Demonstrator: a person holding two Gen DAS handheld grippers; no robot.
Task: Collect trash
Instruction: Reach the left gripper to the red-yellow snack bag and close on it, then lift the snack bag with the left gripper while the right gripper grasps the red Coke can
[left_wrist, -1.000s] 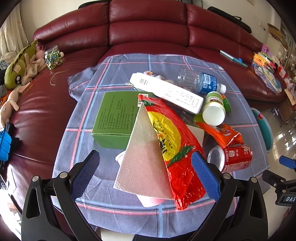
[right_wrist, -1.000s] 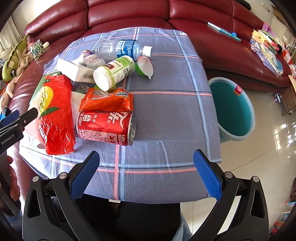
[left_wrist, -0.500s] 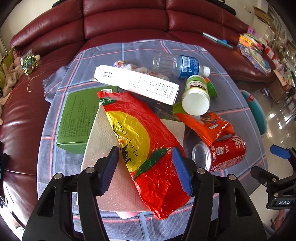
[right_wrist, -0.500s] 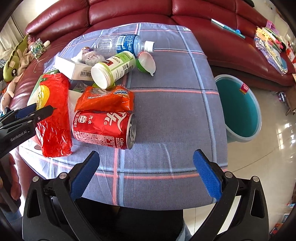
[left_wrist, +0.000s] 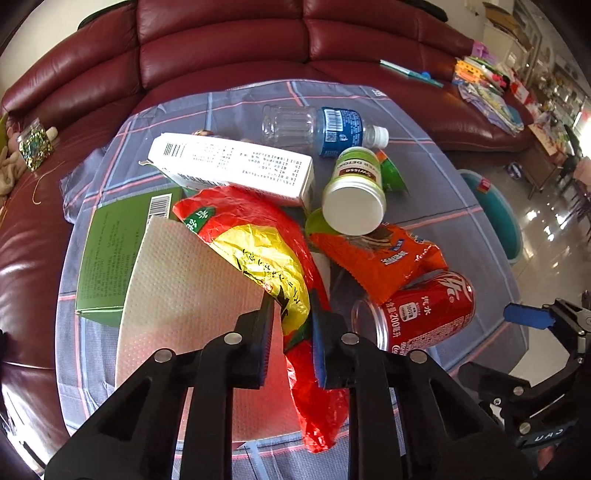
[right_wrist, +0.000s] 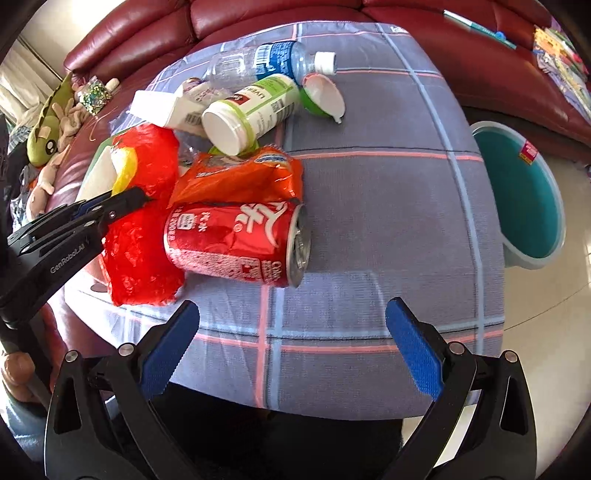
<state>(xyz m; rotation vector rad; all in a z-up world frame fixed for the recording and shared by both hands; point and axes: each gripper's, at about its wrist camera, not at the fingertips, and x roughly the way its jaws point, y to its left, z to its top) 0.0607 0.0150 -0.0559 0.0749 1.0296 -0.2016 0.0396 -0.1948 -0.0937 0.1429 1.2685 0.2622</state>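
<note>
Pinching a fold of the red wrapper (left_wrist: 258, 243), the left gripper (left_wrist: 291, 325) has just been closing, and its blue pads now stand near together with the crinkled red and yellow film bunched between them; the wrapper's far end runs off toward 11 o'clock from the fingers and its loose tail hangs past them toward 6 o'clock, over the table's near edge. At 9 o'clock of the pinch lies a white napkin (left_wrist: 192, 295), with a green box (left_wrist: 110, 251) beyond it at 10 o'clock. At 12 o'clock, farther back on the checked cloth (left_wrist: 424, 177), a white carton (left_wrist: 236, 166) lies flat, and behind it a clear bottle (left_wrist: 314, 127) on its side. At 1 o'clock a white jar (left_wrist: 356, 195) lies with its bottom toward the camera, resting on an orange packet (left_wrist: 380, 258). At 2 o'clock of the fingers, just beside them, a red can (left_wrist: 424, 314) lies on its side. In the right wrist view the right gripper (right_wrist: 291, 336) hangs with its fingers wide apart and nothing between them; the can sits at 11 o'clock from it, near but apart. A teal bin (right_wrist: 528, 199) stands on the floor at 2 o'clock, off the table's edge.
</note>
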